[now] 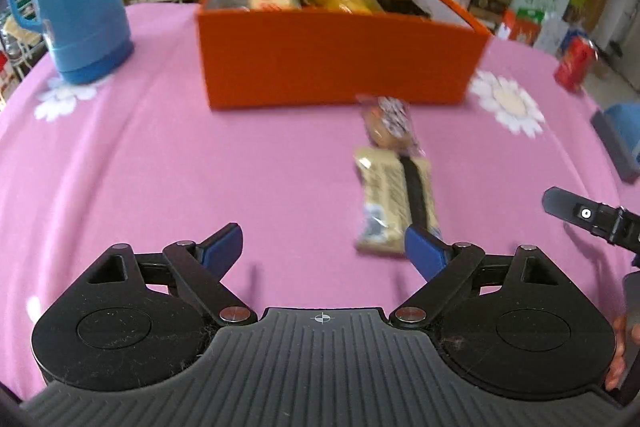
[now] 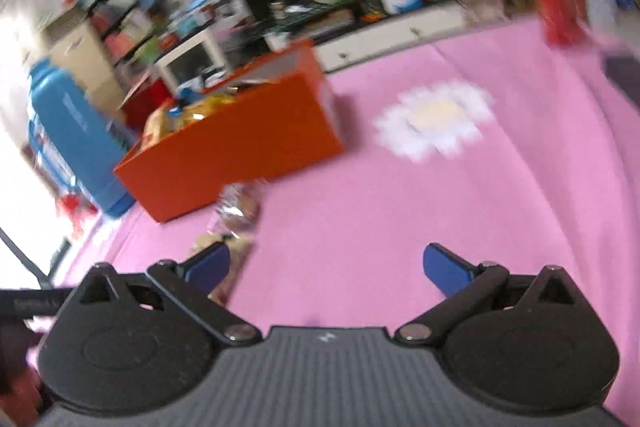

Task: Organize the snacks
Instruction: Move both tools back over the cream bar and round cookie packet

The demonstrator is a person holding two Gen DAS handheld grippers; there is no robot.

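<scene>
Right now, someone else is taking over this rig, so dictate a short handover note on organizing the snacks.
Left gripper: jaws open, empty.
Right gripper: jaws open, empty.
Open orange cardboard box on the pink flowered tablecloth already holds several wrapped snacks.
Still out, in front of the box: a clear-wrapped brown pastry and, nearer, a long beige-and-black snack bar, end to end.
Left: put both in the box.
</scene>
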